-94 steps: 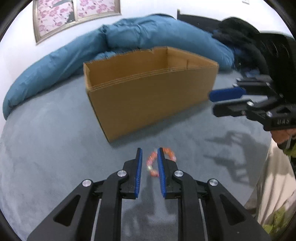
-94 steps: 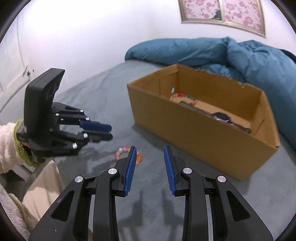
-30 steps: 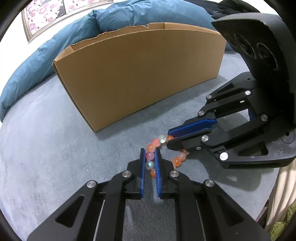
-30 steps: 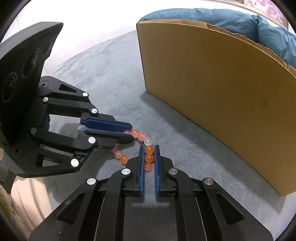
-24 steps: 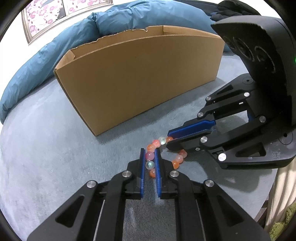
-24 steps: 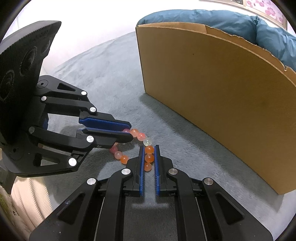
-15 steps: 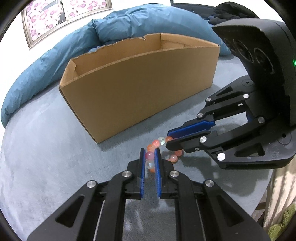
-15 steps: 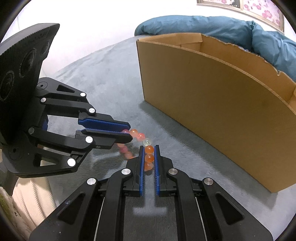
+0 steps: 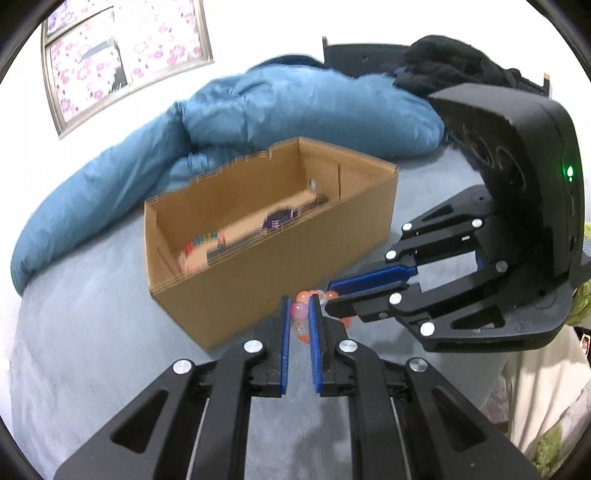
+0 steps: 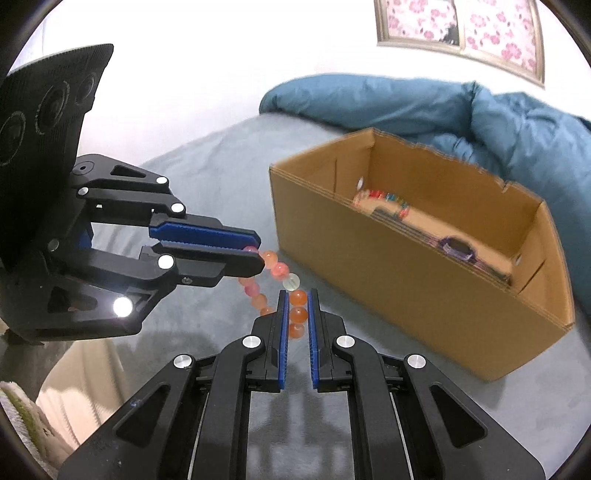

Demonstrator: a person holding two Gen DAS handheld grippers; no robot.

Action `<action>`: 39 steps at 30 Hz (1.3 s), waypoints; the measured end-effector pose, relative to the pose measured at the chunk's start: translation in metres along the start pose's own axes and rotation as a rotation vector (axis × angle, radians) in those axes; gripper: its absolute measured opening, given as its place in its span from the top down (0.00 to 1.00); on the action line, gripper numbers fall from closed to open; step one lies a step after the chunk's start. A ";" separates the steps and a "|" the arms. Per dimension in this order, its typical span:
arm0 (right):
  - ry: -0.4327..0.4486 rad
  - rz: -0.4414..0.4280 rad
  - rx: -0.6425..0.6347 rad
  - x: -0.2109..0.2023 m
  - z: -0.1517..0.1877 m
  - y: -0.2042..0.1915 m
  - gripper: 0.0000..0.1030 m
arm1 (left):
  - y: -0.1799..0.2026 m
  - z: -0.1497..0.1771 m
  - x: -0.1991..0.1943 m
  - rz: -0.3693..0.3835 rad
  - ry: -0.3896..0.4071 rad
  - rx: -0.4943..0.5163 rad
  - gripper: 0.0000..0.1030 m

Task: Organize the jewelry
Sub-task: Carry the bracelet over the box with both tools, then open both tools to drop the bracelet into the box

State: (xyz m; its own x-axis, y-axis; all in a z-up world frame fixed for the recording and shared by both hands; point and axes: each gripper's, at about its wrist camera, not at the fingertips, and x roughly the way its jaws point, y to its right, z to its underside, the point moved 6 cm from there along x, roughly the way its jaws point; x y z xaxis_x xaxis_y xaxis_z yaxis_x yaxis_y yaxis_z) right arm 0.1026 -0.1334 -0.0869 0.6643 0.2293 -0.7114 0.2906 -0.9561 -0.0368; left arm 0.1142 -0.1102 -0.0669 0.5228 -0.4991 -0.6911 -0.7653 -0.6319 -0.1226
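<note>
Both grippers have risen since a second ago, and the bead bracelet (image 10: 284,275) that lay on the grey bed cover (image 9: 92,332) then now hangs clear of it, strung between the two tools. From the right wrist view, the right gripper (image 10: 296,314) has its blue fingers (image 10: 282,332) drawn narrow on three orange beads, while the left gripper (image 10: 255,254) reaches in from the left with its fingers pinched on the pink end of the same strand. The loop sags between the two grips, with a pale clear bead just above the right gripper's tips. From the left wrist view, the left gripper (image 9: 298,317) clamps pink and pale beads of the bracelet (image 9: 300,310) between its narrow fingers, and the right gripper (image 9: 334,299) comes in from the right, closed on the orange part. Behind the bracelet stands an open cardboard box (image 10: 424,295), now seen from higher so that its inside shows. Inside the box a cardboard strip (image 9: 243,232) carries a multicoloured beaded piece (image 10: 388,197) at one end and a purple watch (image 10: 458,249) further along. A blue duvet (image 9: 295,110) is heaped behind the box, and a framed floral picture (image 10: 461,26) hangs on the white wall.
</note>
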 end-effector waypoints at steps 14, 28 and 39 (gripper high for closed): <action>0.045 0.052 0.097 -0.030 -0.079 0.076 0.92 | -0.030 -0.100 0.022 -0.013 0.062 0.037 0.91; -0.253 0.073 0.246 0.056 -0.066 0.137 0.92 | -0.061 -0.096 0.149 0.040 -0.176 -0.071 0.91; -0.279 0.128 0.247 0.065 -0.054 0.152 0.86 | -0.078 -0.088 0.164 0.030 -0.212 -0.155 0.89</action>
State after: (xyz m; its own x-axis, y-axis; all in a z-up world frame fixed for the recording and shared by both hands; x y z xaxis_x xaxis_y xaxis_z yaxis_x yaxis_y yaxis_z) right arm 0.2275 -0.2534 -0.1008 0.4619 0.0799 -0.8833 0.0209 -0.9966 -0.0792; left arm 0.2929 -0.1951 -0.1079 0.3979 -0.3938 -0.8286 -0.7040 -0.7102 -0.0005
